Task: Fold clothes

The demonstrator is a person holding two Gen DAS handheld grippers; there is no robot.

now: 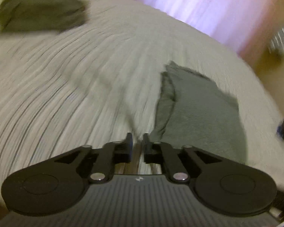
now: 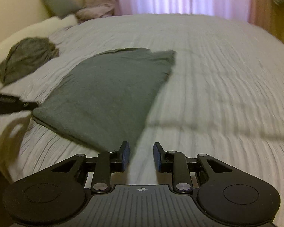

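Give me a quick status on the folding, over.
Left gripper and right gripper both open, empty. Grey garment lies folded on bed. Crumpled garment waits beyond. Nothing in the way.

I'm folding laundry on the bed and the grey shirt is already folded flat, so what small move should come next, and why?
Probably reach the left gripper toward the crumpled dark garment near the pillows. The folded grey shirt lies flat on the bedspread, and both the left and the right gripper hold nothing, so the unfolded piece looks next.

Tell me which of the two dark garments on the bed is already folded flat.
The grey one nearest the grippers, lying flat with straight edges; the other sits crumpled by the pillows.
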